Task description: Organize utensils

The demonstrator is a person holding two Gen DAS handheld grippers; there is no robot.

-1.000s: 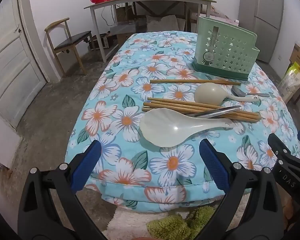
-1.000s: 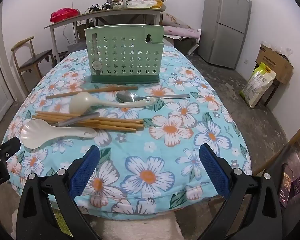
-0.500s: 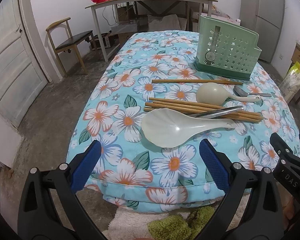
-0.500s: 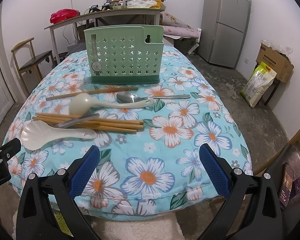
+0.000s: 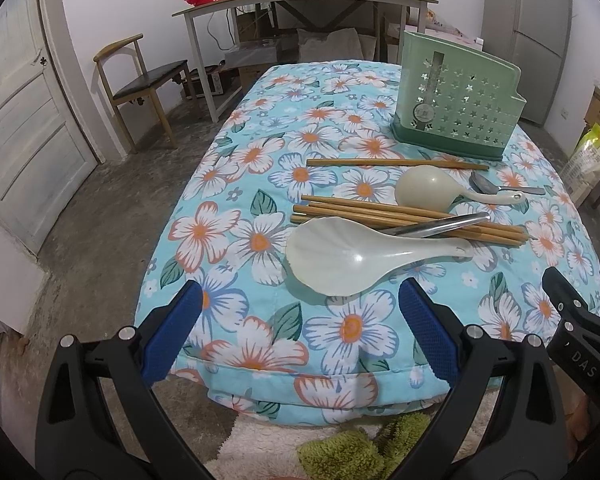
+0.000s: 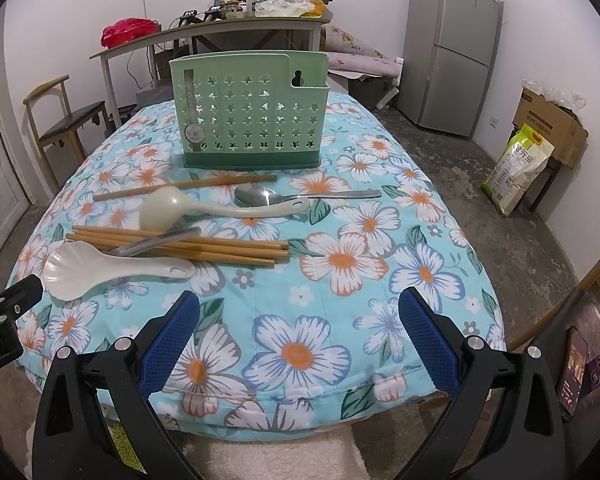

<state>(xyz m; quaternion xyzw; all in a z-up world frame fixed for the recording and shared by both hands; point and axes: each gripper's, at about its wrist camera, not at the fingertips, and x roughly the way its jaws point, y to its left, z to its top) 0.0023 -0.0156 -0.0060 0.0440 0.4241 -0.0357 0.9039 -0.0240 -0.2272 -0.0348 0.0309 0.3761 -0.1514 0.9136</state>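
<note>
1. The left gripper [image 5: 296,324] hangs over the near edge of the worktop [image 5: 236,320]. Its blue fingers [image 5: 172,332] are spread wide and hold nothing.
2. The right gripper [image 6: 296,328] hangs over the near edge too. Its fingers [image 6: 428,336] are also wide apart and empty. Both look ready to reach, so the job seems to be just starting.
3. The big white spoon [image 5: 340,256] lies just past the left fingers, a little toward the right one. Its bowl points to the left finger side. It is the nearest thing, so it may be the easy first pick.
4. A bunch of wooden chopsticks [image 5: 400,220] lies flat right behind that spoon. A metal handle [image 5: 440,226] rests across them and touches the spoon.
5. Farther ahead lies a smaller pale spoon [image 6: 180,208]. A metal spoon [image 6: 260,196] sits just beside its handle. One lone chopstick [image 6: 180,188] lies behind them.
6. The green holder [image 6: 248,112] stands upright far ahead of the right fingers. No handles stick out of its top. The things likely go in there, standing up.
7. The crossed pieces could slide if one is pulled out from under another.
</note>
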